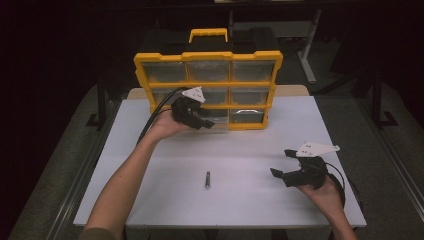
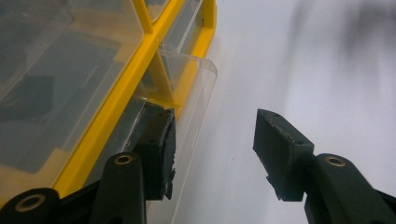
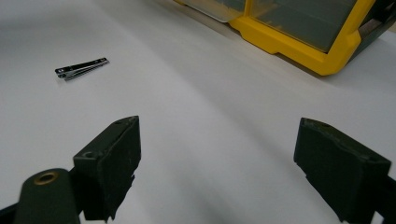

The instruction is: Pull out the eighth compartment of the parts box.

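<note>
up close — left gripper (image 2: 215, 149) straddles clear drawer (image 2: 191, 102) lip.

Yellow-framed plastic organiser cabinet (image 1: 207, 82) with clear drawers and a yellow top handle is standing upright at the far edge of the white table. Three columns of drawers. The clear plastic bottom-row drawer (image 2: 191, 102) is sitting pulled partway out of its slot, its front sticking out past the yellow frame; from the high view it looks like the middle of the bottom row. Small dark metal nail-clipper-like piece (image 1: 207, 179) is lying flat near the table centre, well apart from the cabinet.
</note>
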`<state>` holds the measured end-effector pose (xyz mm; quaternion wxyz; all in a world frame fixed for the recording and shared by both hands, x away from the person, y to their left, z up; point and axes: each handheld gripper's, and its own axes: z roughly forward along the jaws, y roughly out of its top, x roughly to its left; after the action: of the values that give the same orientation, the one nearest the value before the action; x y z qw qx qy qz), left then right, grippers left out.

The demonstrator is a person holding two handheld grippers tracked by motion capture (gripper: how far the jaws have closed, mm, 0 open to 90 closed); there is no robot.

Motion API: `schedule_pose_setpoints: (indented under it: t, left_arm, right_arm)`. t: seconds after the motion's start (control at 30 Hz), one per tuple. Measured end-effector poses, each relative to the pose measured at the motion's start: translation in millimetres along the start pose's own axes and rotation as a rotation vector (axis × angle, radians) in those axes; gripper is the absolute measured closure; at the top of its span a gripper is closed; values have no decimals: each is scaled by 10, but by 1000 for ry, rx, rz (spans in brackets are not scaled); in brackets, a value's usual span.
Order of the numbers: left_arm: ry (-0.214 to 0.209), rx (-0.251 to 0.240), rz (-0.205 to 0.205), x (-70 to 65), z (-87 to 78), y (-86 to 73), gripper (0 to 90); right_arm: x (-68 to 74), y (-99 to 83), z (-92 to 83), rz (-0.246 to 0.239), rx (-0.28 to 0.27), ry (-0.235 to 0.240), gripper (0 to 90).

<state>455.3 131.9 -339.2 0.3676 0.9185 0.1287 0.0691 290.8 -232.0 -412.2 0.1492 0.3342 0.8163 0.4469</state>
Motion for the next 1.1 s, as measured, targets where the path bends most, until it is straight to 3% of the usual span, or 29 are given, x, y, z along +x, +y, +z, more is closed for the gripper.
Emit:
schedule_pose_setpoints:
  t: [0.1, 0.2, 0.4, 0.5, 0.53, 0.6, 0.63, 1.1]
  left_arm:
    - [0, 24, 16, 55, 43, -16, 492]
    - [1, 22, -11, 79, 73, -37, 505]
    - [-6, 27, -13, 108, 112, -60, 530]
    - [-8, 39, -8, 115, 143, -69, 542]
    - [-9, 60, 17, 132, 138, -70, 545]
    - [-10, 48, 11, 137, 164, -72, 544]
    - [-12, 40, -16, 122, 178, -77, 538]
    - [-4, 62, -5, 162, 234, -102, 590]
  right_arm:
    - [0, -3, 3, -3, 1, 2, 140]
    - [2, -5, 1, -4, 1, 4, 140]
    - [1, -6, -1, -2, 1, 5, 140]
    - [9, -4, 4, -4, 4, 7, 140]
    - [11, -3, 6, -4, 5, 7, 140]
    - [10, -3, 10, -4, 5, 9, 140]
    - [10, -3, 11, -4, 6, 9, 140]
    - [14, -4, 14, -4, 5, 9, 140]
